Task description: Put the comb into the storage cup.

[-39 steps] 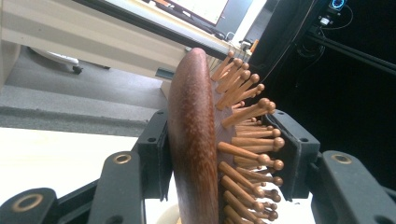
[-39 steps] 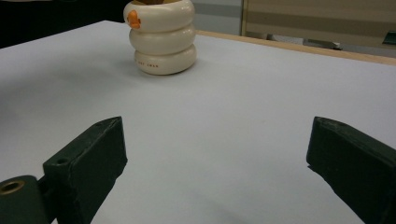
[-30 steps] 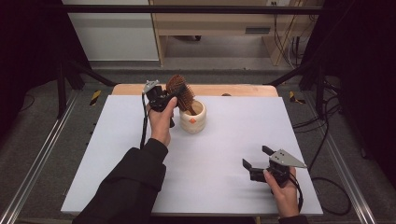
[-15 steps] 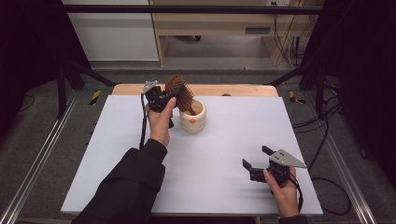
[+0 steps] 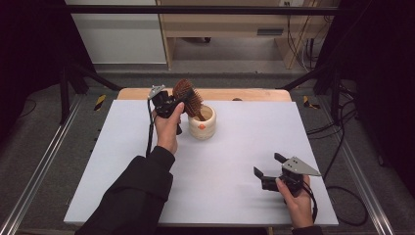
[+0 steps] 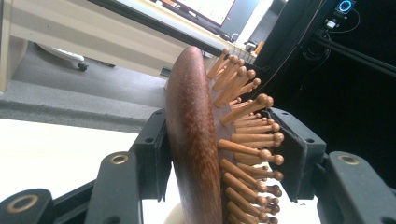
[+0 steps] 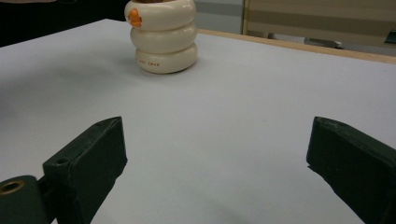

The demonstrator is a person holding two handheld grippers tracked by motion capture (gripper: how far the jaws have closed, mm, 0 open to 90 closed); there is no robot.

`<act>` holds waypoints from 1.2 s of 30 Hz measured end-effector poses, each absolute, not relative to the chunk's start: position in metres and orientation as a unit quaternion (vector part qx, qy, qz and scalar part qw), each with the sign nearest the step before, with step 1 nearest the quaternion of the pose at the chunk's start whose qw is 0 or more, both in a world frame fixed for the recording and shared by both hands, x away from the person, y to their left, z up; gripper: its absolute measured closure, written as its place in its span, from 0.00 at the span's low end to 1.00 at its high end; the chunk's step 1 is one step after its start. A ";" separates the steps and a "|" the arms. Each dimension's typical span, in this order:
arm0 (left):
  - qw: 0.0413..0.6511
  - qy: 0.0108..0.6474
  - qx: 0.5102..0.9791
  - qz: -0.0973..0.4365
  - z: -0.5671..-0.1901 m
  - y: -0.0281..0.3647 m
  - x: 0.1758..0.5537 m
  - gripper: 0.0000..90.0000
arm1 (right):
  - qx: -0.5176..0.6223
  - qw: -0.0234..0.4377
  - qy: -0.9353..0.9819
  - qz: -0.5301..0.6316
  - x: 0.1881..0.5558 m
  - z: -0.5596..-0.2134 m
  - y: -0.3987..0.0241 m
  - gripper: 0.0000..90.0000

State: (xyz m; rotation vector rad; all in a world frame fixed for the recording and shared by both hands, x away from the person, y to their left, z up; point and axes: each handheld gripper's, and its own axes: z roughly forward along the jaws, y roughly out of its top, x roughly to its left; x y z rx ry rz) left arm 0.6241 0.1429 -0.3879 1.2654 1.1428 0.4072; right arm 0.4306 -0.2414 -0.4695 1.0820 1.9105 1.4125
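The left gripper (image 5: 172,104) stands at the far side of the white table (image 5: 122,161), just beside a cream ringed cup (image 5: 202,122), and its fingers (image 6: 152,156) pinch the head of a wooden hairbrush (image 5: 188,97). In the left gripper view the brush (image 6: 196,140) stands upright between the two fingers: its smooth brown back presses against one finger, and the tips of its wooden bristles (image 6: 252,135) meet the pad of the other. From the high view the brush head rises tilted above the cup, with its handle end dipping into the cup's mouth. The grip has eased only slightly and the brush is between the pads. The right gripper (image 5: 270,166) rests near the front right part of the table, well apart from the cup, held in the person's right hand (image 5: 297,198). Its fingers (image 7: 88,158) are spread wide with nothing between them, and the right gripper view looks across bare table toward the cup (image 7: 162,35), which bears an orange mark near its top
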 end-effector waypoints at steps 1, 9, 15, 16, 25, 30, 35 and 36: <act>0.640 0.501 0.555 0.178 -0.388 0.143 0.624 0.49 | 0.400 0.262 0.706 0.522 0.431 -0.470 -0.241 0.06; 0.637 0.502 0.556 0.182 -0.389 0.143 0.624 0.48 | 0.399 0.262 0.707 0.521 0.431 -0.470 -0.241 0.06; 0.637 0.504 0.554 0.182 -0.389 0.142 0.623 0.47 | 0.398 0.260 0.709 0.521 0.431 -0.470 -0.240 0.06; 0.638 0.504 0.554 0.181 -0.390 0.142 0.623 0.47 | 0.399 0.260 0.709 0.521 0.431 -0.470 -0.240 0.06; 0.641 0.502 0.554 0.175 -0.391 0.142 0.622 0.39 | 0.398 0.260 0.710 0.520 0.431 -0.470 -0.240 0.06; 0.648 0.497 0.552 0.169 -0.392 0.142 0.621 0.33 | 0.397 0.260 0.710 0.520 0.431 -0.471 -0.240 0.06; 0.646 0.494 0.557 0.171 -0.392 0.141 0.619 0.30 | 0.397 0.259 0.711 0.520 0.431 -0.471 -0.240 0.06; 0.646 0.493 0.557 0.174 -0.392 0.141 0.619 0.30 | 0.397 0.259 0.711 0.520 0.431 -0.471 -0.240 0.06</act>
